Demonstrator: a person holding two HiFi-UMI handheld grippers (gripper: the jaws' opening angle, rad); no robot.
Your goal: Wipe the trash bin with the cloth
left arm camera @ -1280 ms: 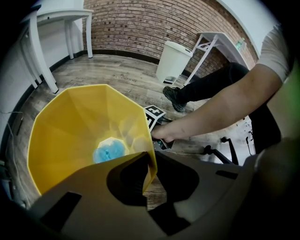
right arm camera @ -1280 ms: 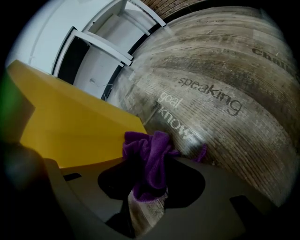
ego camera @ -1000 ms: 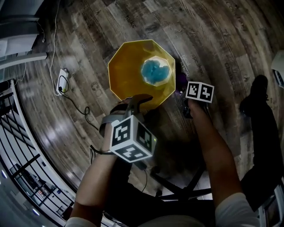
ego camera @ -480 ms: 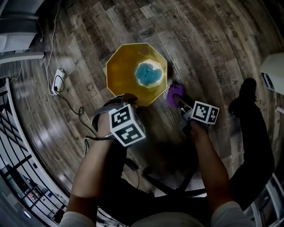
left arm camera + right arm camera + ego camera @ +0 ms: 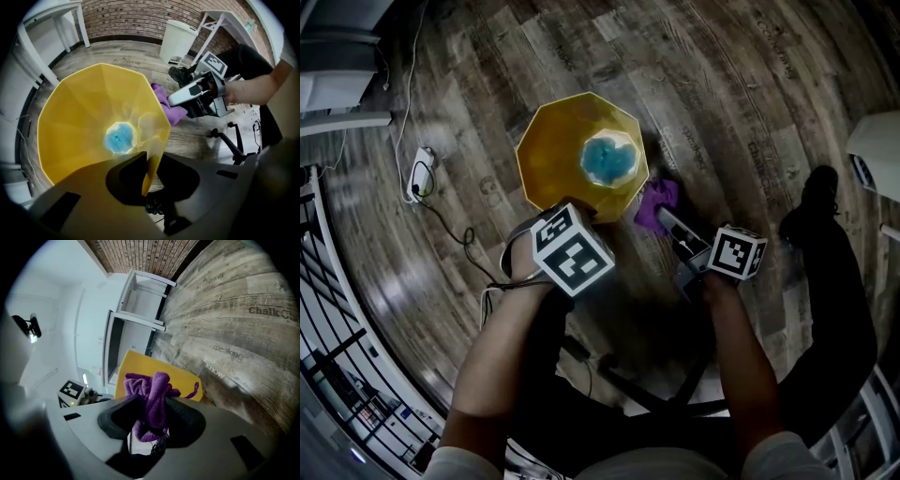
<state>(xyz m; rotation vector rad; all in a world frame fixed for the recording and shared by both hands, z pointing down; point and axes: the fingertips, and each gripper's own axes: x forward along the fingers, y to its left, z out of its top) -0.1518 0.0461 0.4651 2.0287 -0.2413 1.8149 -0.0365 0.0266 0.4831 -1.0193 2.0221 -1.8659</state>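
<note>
You lifted the right gripper, clamped on the purple microfibre cloth, up beside the yellow octagonal plastic trash bin. Left gripper jaws just closed on its rim. Bin steadied; wiping likely next.

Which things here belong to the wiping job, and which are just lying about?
Job: yellow trash bin; purple cloth in right gripper; left gripper, jaws just closing on the bin's rim.
Lying about: power strip; white bin; chair base.
</note>
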